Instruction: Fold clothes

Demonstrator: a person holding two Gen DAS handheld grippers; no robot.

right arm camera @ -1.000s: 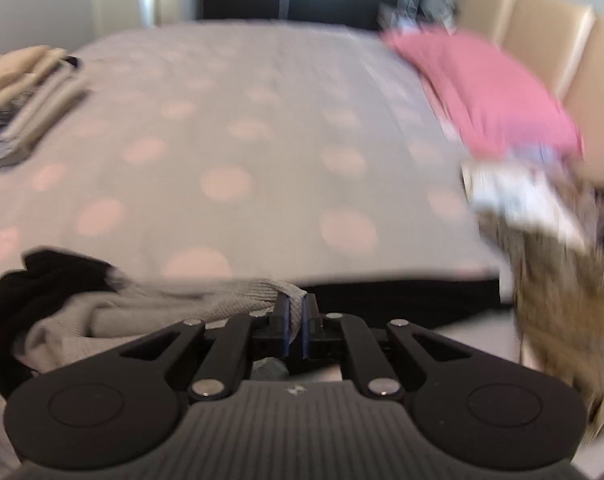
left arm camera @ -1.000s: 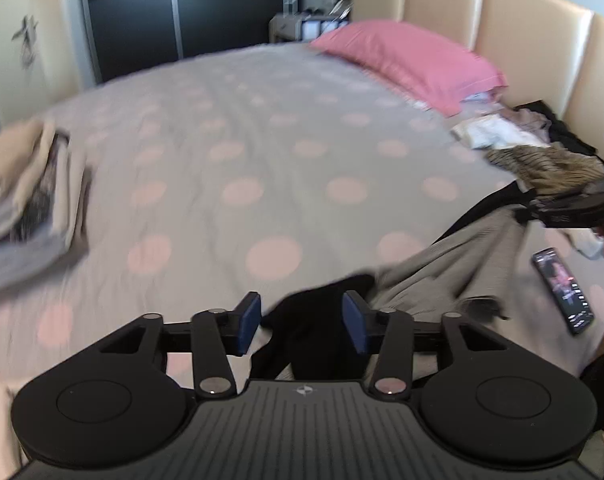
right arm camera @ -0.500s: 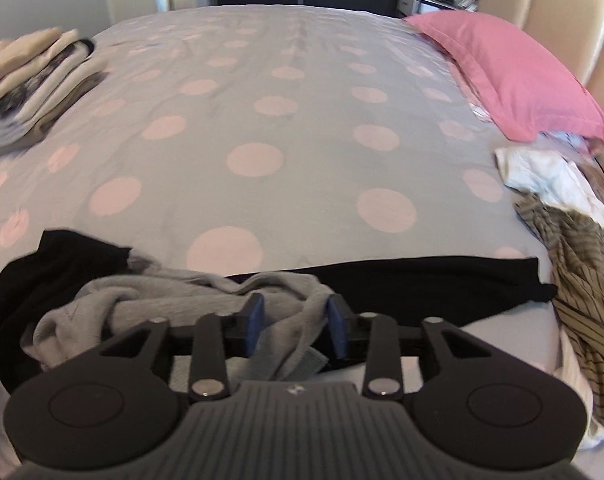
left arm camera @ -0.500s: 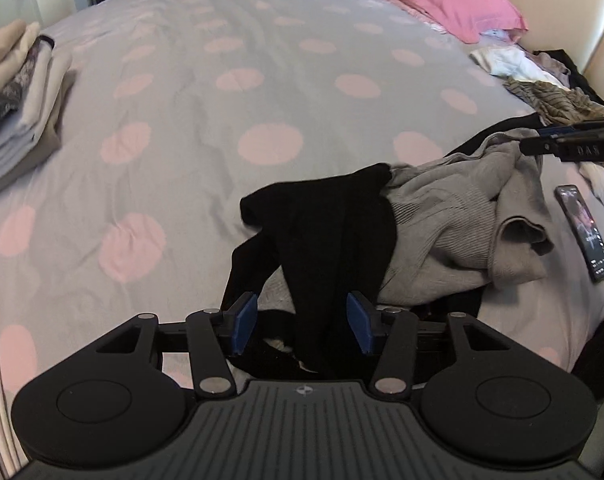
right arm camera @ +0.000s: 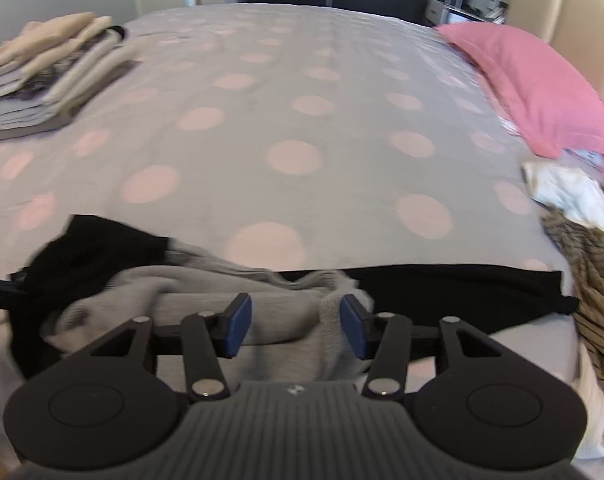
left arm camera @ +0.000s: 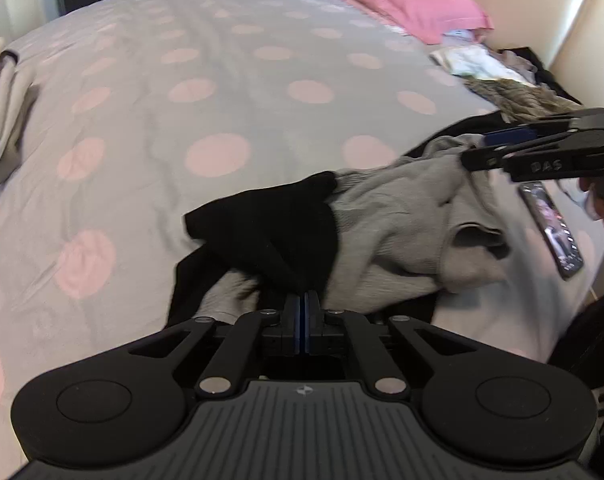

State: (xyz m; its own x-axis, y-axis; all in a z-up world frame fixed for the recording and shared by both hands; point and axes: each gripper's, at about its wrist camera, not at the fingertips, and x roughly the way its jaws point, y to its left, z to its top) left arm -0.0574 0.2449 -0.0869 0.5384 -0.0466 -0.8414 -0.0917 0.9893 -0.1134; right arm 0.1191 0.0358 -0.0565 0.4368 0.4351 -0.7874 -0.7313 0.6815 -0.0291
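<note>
A crumpled grey sweater lies tangled with a black garment at the near edge of the dotted bed. My left gripper is shut on the black garment's near edge. My right gripper is open, with a fold of the grey sweater lying loose between its blue pads. In the left wrist view the right gripper hovers at the sweater's far right end. The black garment also spreads out to the right as a flat black strip.
A stack of folded clothes sits at the bed's far left. A pink pillow, white clothing and a striped garment lie on the right. A phone rests by the sweater. A padded headboard stands behind.
My left gripper has shut on the black garment. My right gripper, shut on the grey sweater one second ago, has opened wide and let it go.
</note>
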